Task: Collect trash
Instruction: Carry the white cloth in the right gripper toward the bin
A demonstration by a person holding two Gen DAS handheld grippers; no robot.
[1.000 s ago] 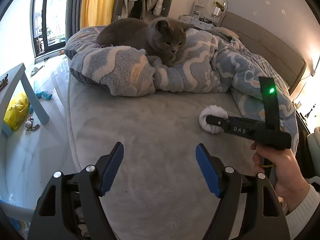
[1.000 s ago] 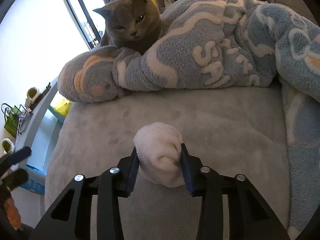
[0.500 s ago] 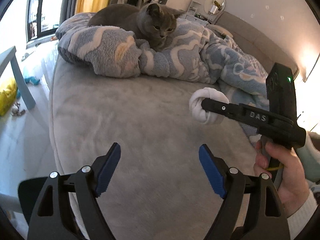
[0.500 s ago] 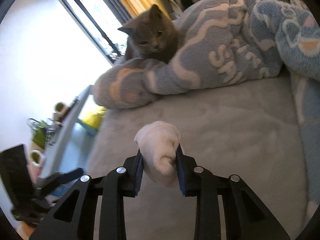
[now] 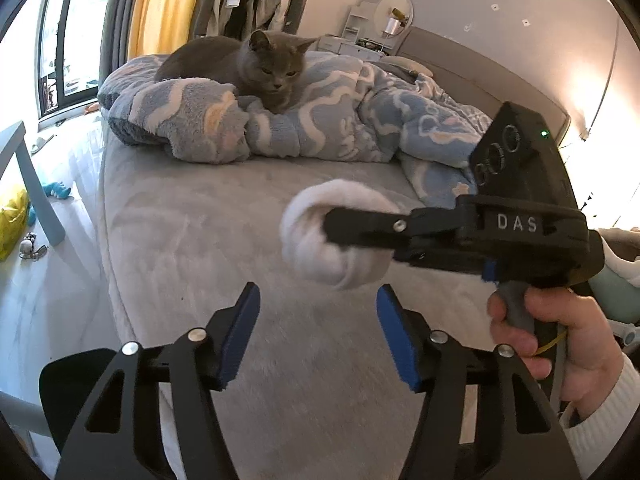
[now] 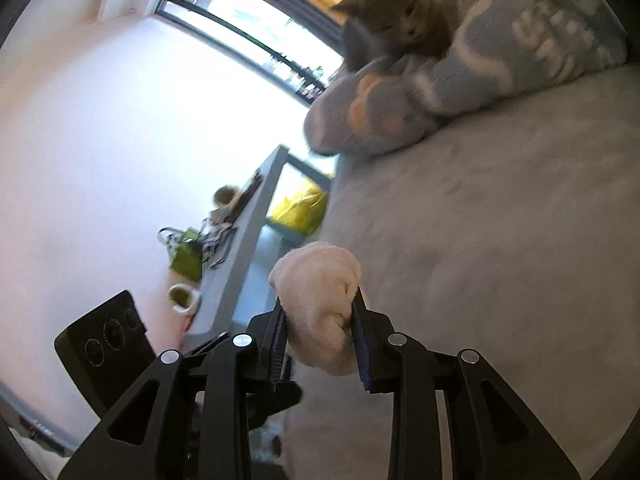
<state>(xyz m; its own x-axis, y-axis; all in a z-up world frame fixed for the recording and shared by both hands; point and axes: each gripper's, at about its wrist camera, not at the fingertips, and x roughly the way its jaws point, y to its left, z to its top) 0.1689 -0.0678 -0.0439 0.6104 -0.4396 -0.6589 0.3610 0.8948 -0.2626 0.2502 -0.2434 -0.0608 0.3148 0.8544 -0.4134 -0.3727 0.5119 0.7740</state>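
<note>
We see a grey cat [image 5: 260,66] lying on a blue patterned blanket [image 5: 320,120] atop a grey bed [image 5: 192,240].

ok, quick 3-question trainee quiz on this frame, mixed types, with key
1. True or false: the right tongs are shut on the white wad.
2. What lies between the pads of the left tongs? A) the wad B) nothing C) the blanket
3. Fill in: a grey ___ lies on the blanket.

Key: 1 true; 2 B; 3 cat.
</note>
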